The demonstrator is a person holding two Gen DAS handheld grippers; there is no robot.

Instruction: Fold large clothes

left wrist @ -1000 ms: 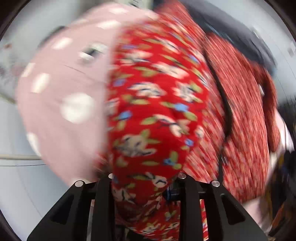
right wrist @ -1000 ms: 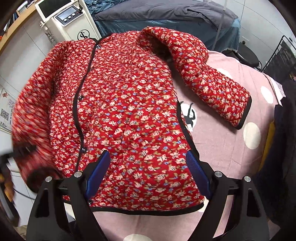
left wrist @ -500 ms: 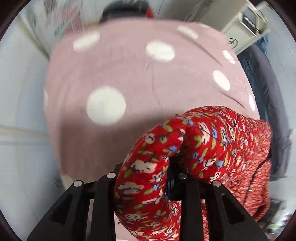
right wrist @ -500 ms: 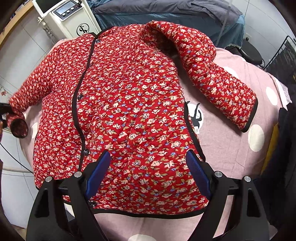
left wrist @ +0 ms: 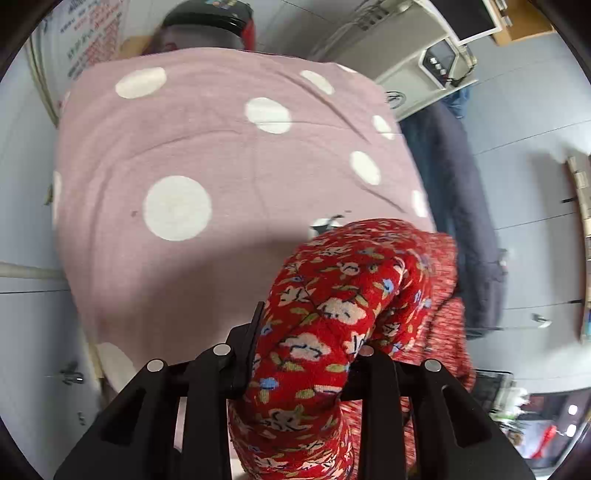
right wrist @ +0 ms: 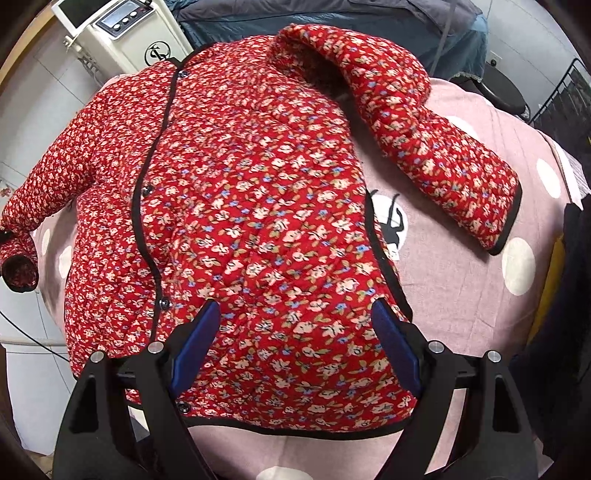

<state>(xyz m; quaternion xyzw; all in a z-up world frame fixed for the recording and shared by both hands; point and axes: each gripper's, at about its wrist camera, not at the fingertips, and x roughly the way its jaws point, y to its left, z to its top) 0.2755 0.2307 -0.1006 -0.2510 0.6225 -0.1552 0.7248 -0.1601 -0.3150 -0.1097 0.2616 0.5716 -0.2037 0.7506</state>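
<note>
A red floral quilted jacket [right wrist: 258,206] with black trim lies front-up on a pink polka-dot cloth [right wrist: 461,295]. Its right sleeve [right wrist: 436,158] is folded down across the cloth. My left gripper [left wrist: 303,354] is shut on the cuff of the left sleeve [left wrist: 332,314] and holds it out over the cloth [left wrist: 184,166]; that cuff also shows at the left edge of the right wrist view [right wrist: 18,258]. My right gripper [right wrist: 295,332] is open and empty, hovering above the jacket's lower hem.
A white machine with a display [right wrist: 118,33] stands behind the table, also seen in the left wrist view [left wrist: 424,66]. A dark grey and blue bedding pile [right wrist: 369,22] lies beyond the jacket. A black wire rack [right wrist: 565,96] is at far right.
My left gripper has swung the sleeve outward, away from the jacket body, over the bare cloth. My right gripper has stayed open and drifted slightly nearer the hem.
</note>
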